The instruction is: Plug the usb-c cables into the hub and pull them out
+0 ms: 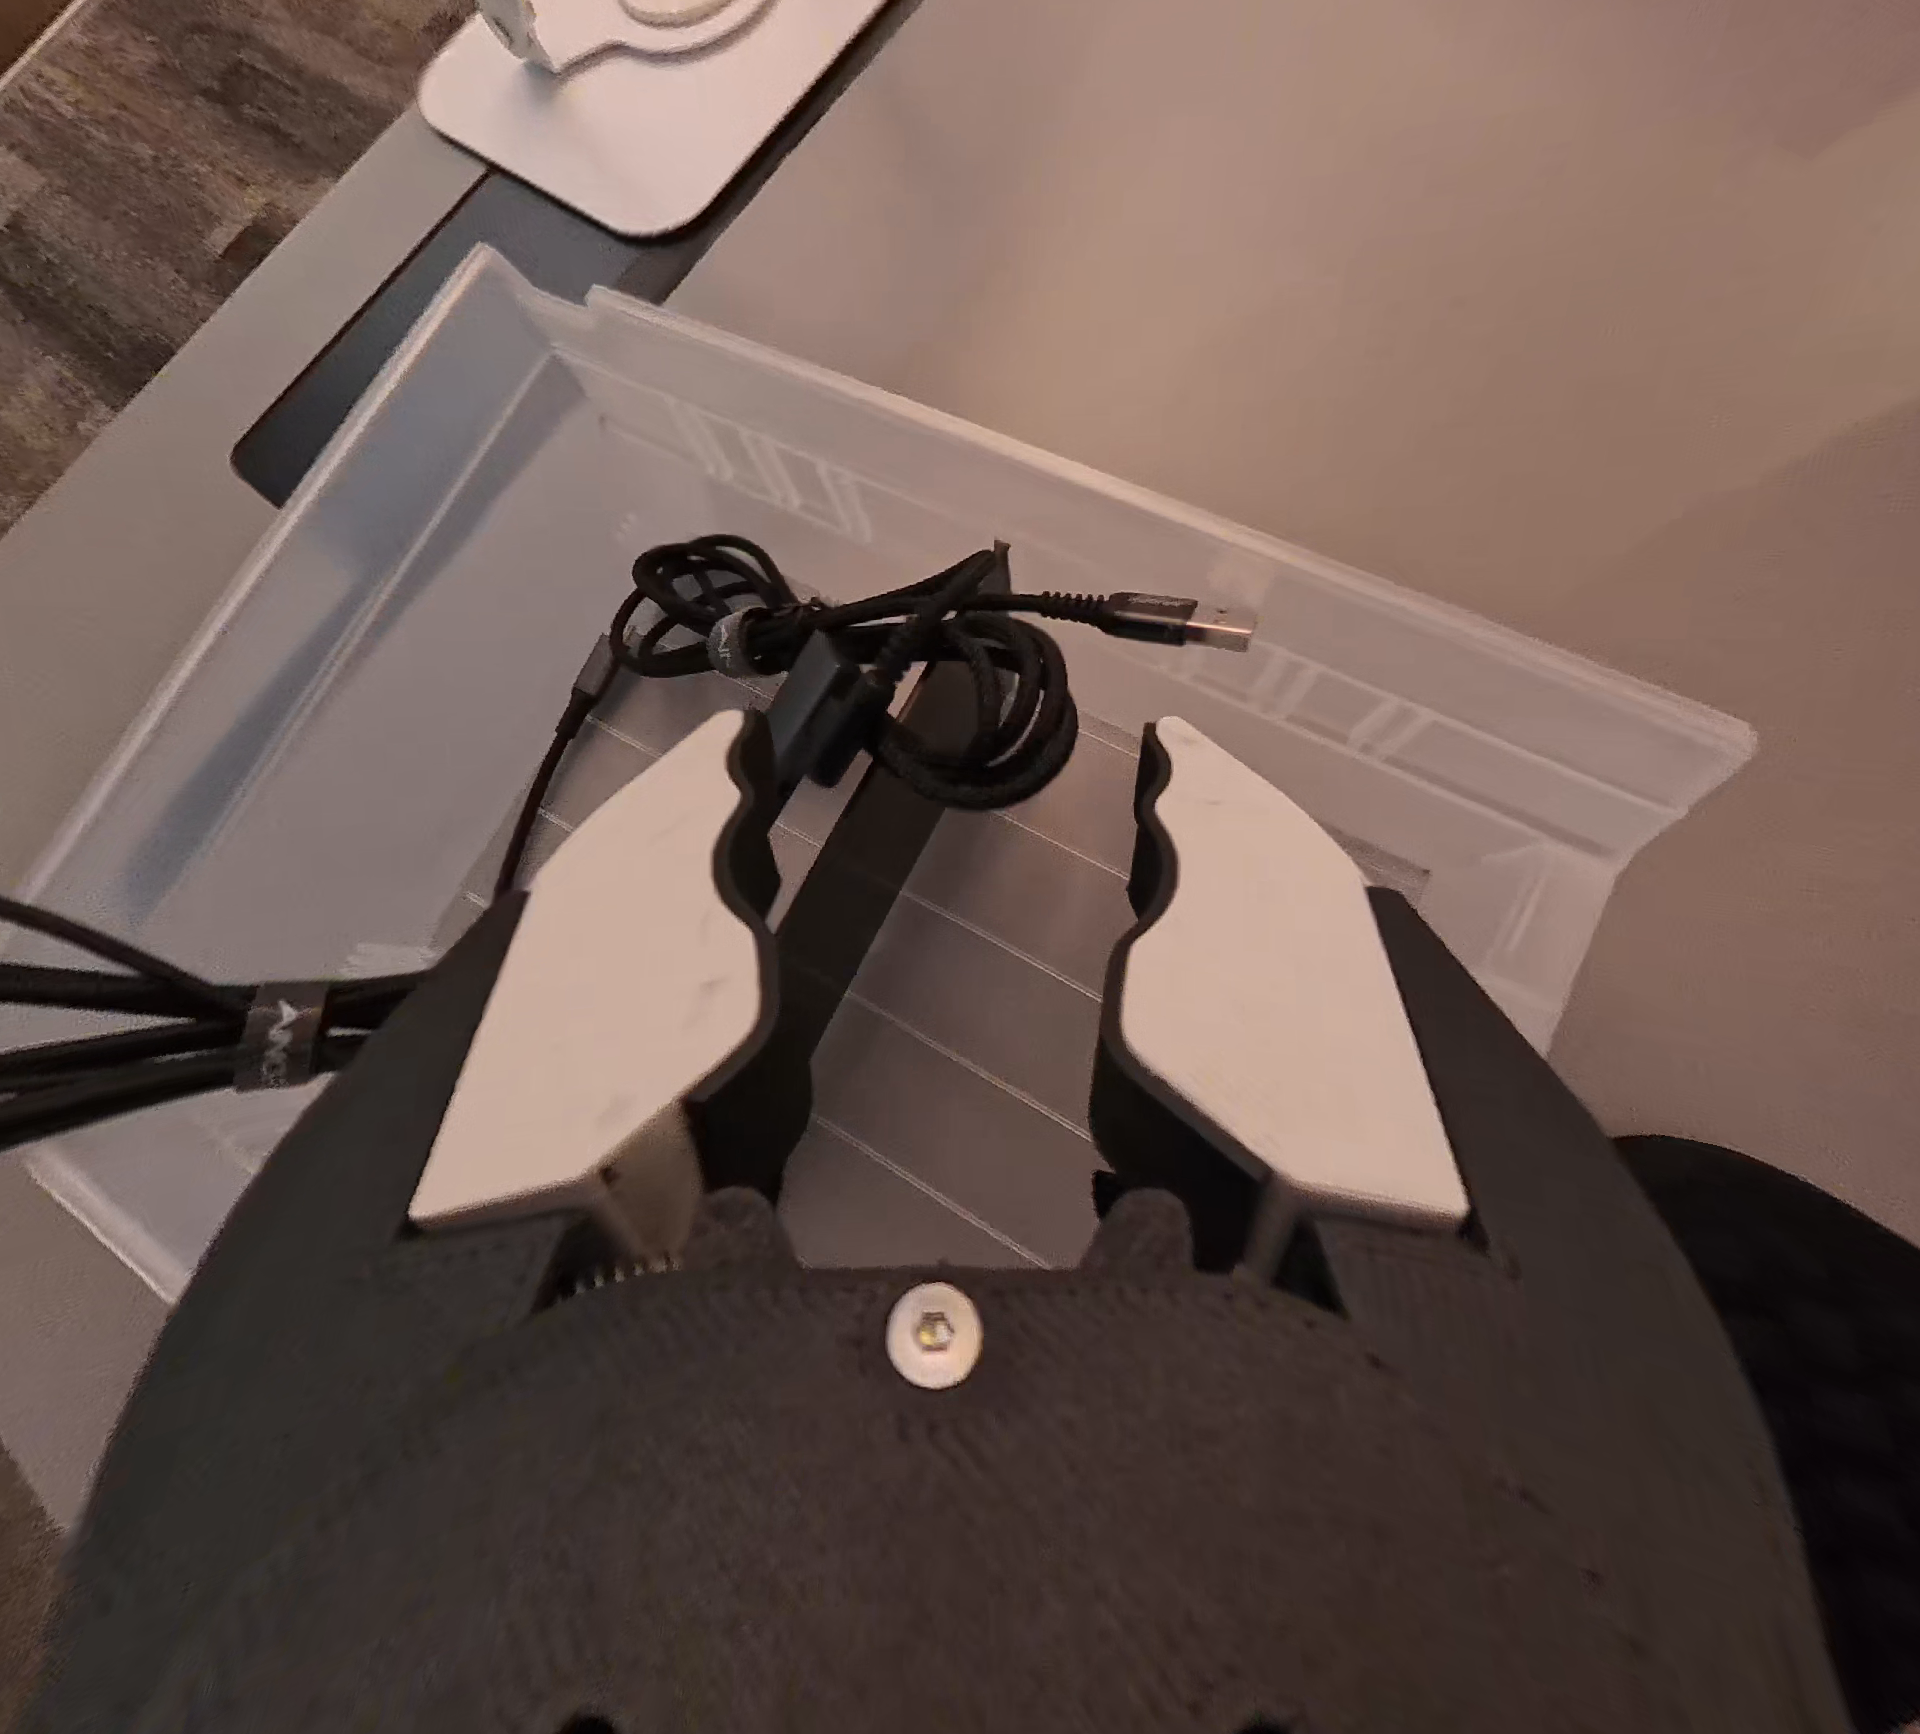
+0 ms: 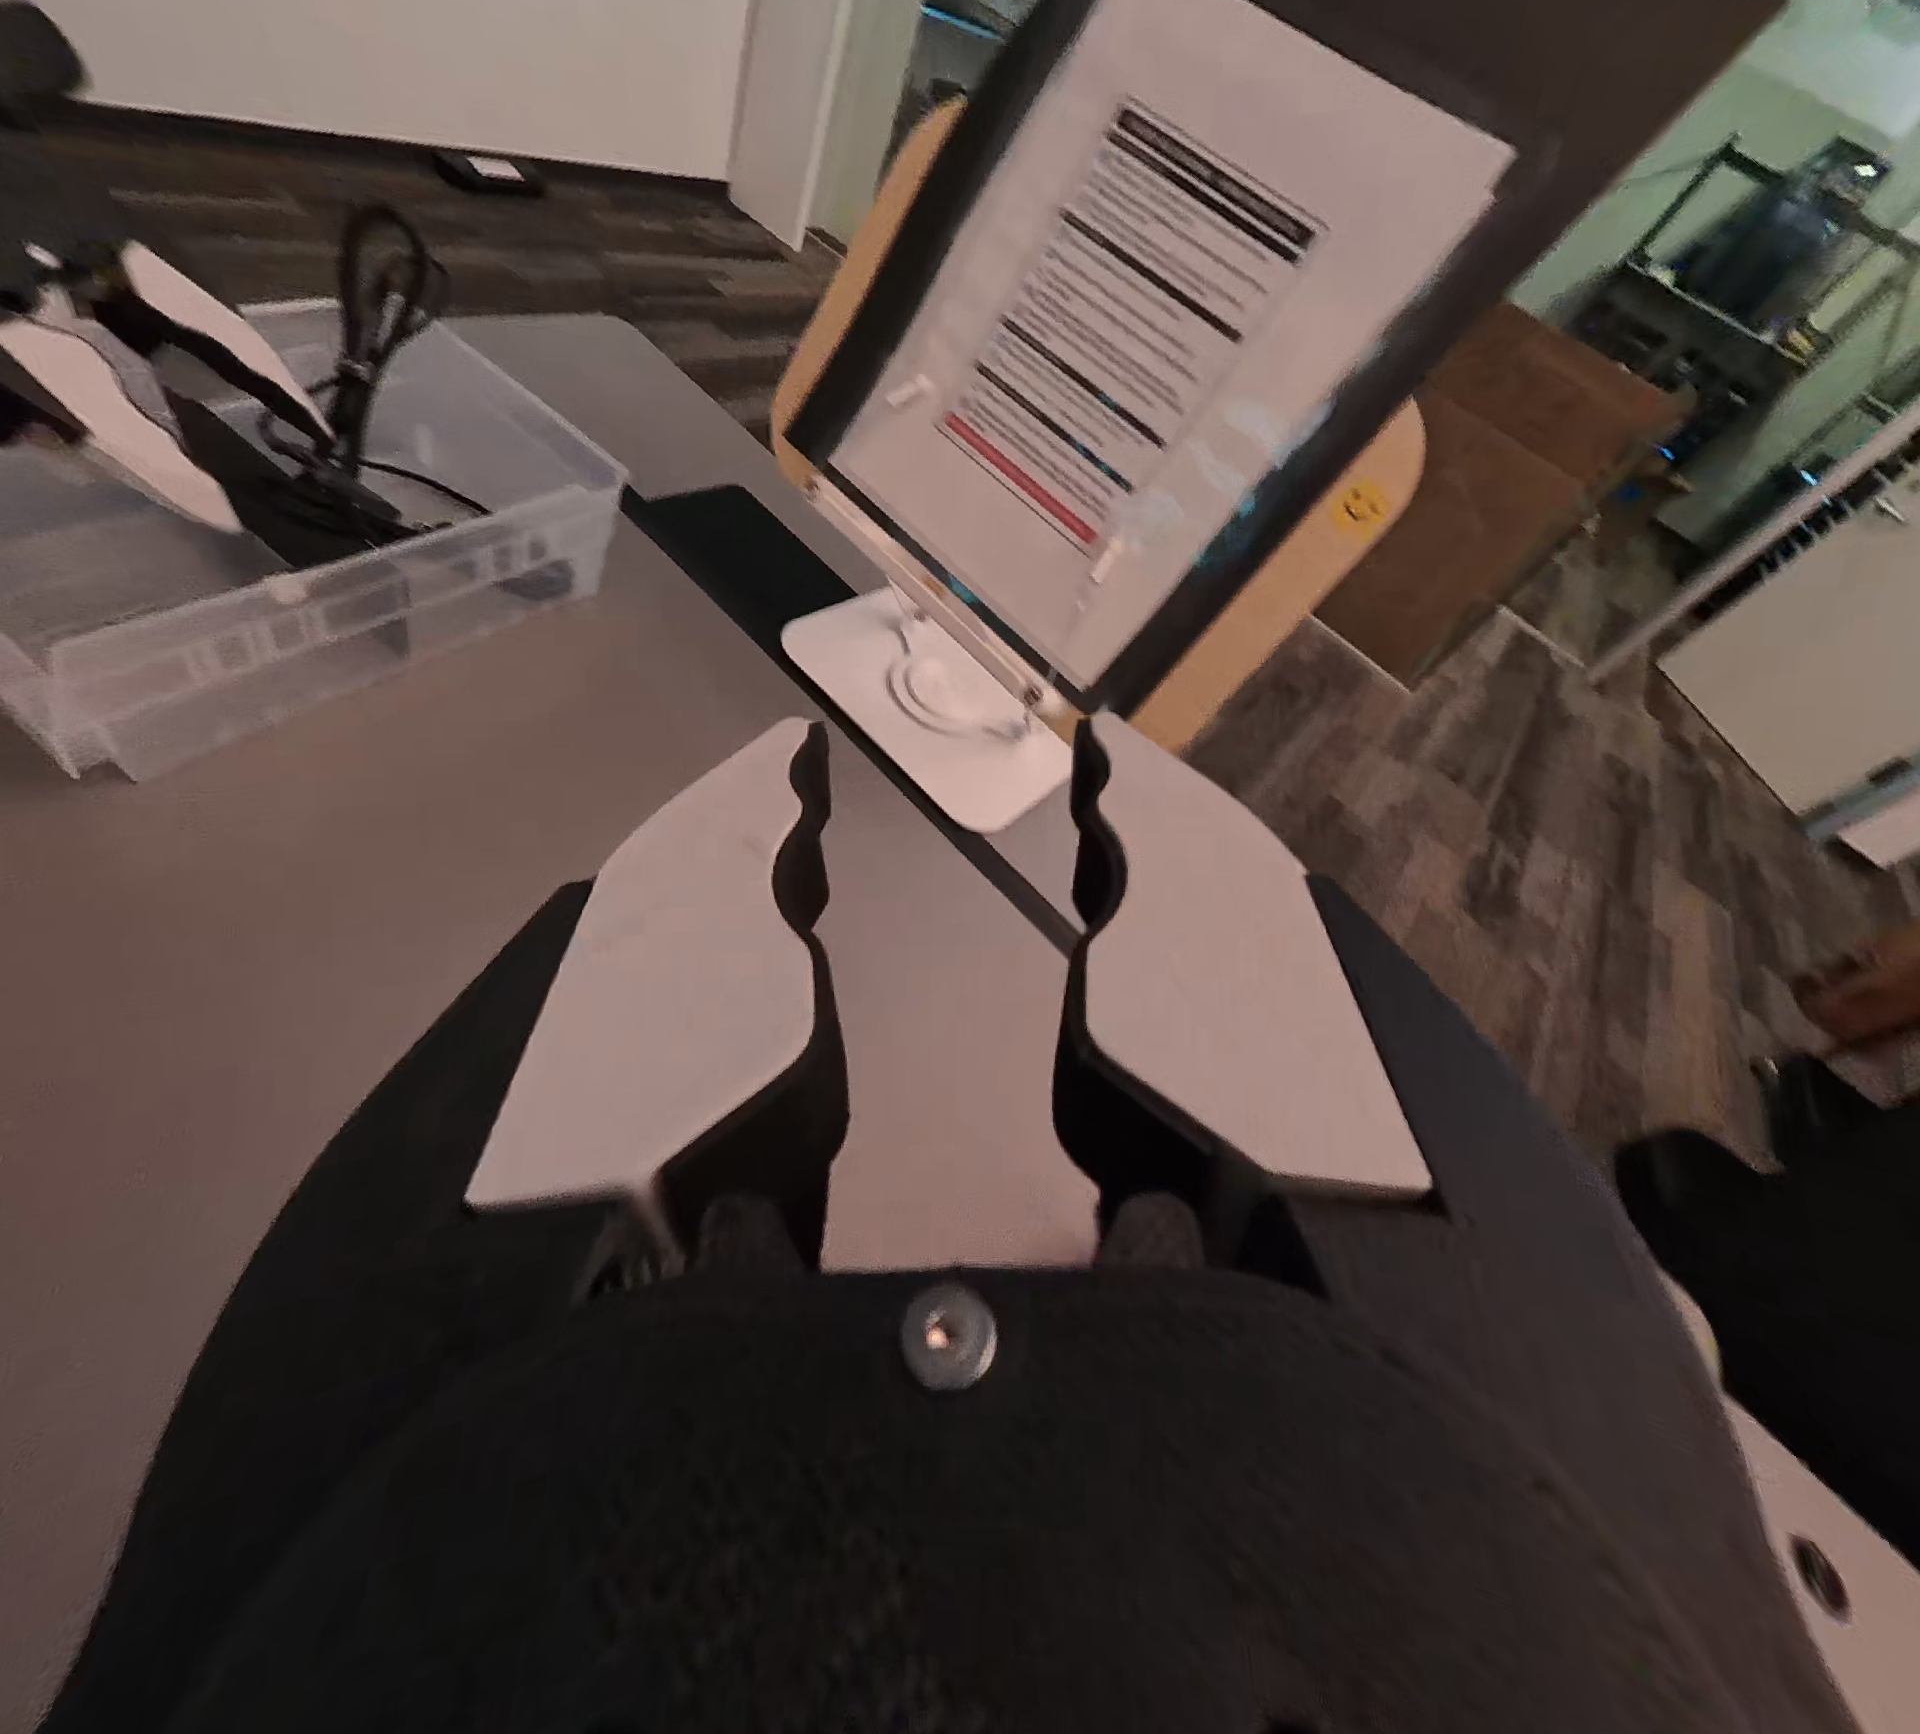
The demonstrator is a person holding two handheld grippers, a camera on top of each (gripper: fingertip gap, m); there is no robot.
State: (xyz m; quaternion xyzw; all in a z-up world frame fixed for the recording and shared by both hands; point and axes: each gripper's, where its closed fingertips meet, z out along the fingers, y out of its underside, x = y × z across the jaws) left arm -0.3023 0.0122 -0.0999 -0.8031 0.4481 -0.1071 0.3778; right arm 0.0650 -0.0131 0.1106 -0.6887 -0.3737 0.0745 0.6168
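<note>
Hovering over the clear bin (image 1: 343,645), the left tongs (image 1: 940,739) gape, released. A coiled black cable (image 1: 977,697) lies at 12 o'clock. The right tongs (image 2: 951,739) hang released above the worktop (image 2: 312,853).

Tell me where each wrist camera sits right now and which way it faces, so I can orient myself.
Left wrist view: on the left gripper, looking steeply down into the clear plastic bin at a bundled black cable; its own jaws stand open above the bin.
Right wrist view: on the right gripper, held over the grey table, facing the framed sheet on a white stand; its jaws are open and empty.
Shared: bin, cable, stand base, and the left gripper, seen far left in the right view.
</note>
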